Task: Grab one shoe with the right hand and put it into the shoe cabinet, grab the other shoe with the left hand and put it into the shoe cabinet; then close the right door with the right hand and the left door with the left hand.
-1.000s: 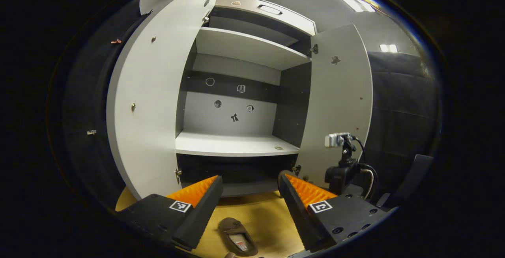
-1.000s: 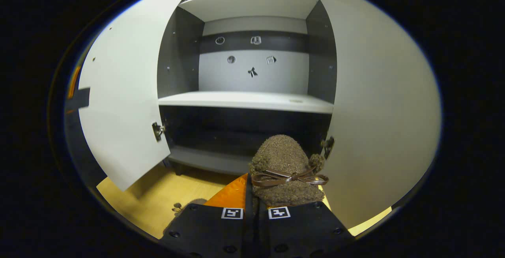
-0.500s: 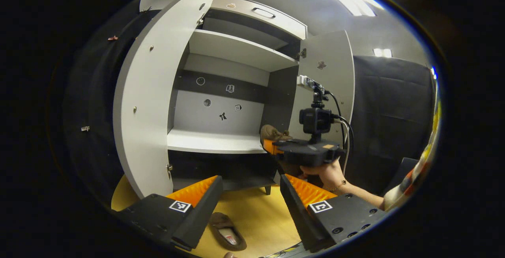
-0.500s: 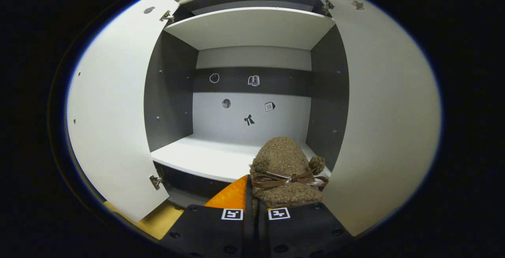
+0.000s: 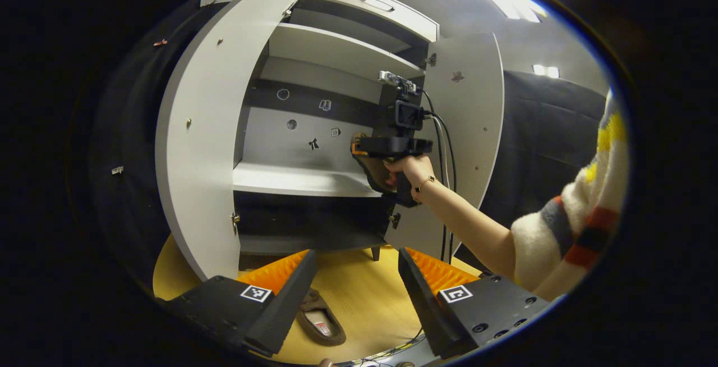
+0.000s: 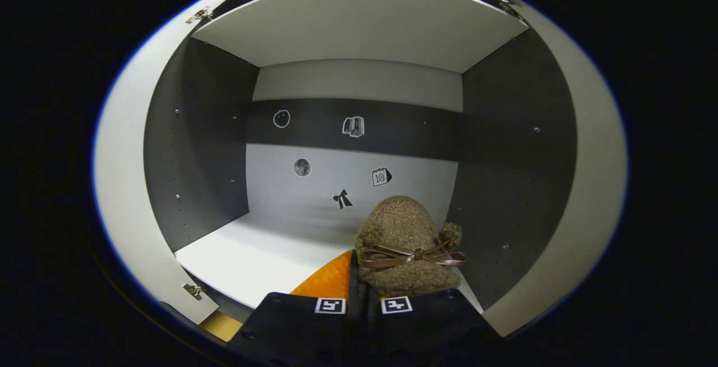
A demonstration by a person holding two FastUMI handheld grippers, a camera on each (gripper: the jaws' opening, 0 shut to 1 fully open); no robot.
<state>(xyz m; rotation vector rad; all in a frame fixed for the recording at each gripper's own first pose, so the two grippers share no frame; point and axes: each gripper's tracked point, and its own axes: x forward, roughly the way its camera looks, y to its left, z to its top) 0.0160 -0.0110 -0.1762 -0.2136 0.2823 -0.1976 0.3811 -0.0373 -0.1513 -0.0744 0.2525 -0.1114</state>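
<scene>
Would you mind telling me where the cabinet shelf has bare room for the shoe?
The shelf is bare from its left wall across to the held shoe in the right gripper. It is tighter on the right, where the shoe hangs near the side wall.

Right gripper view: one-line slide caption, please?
Right gripper carries a fuzzy brown shoe over the white shelf inside the open cabinet.
</scene>
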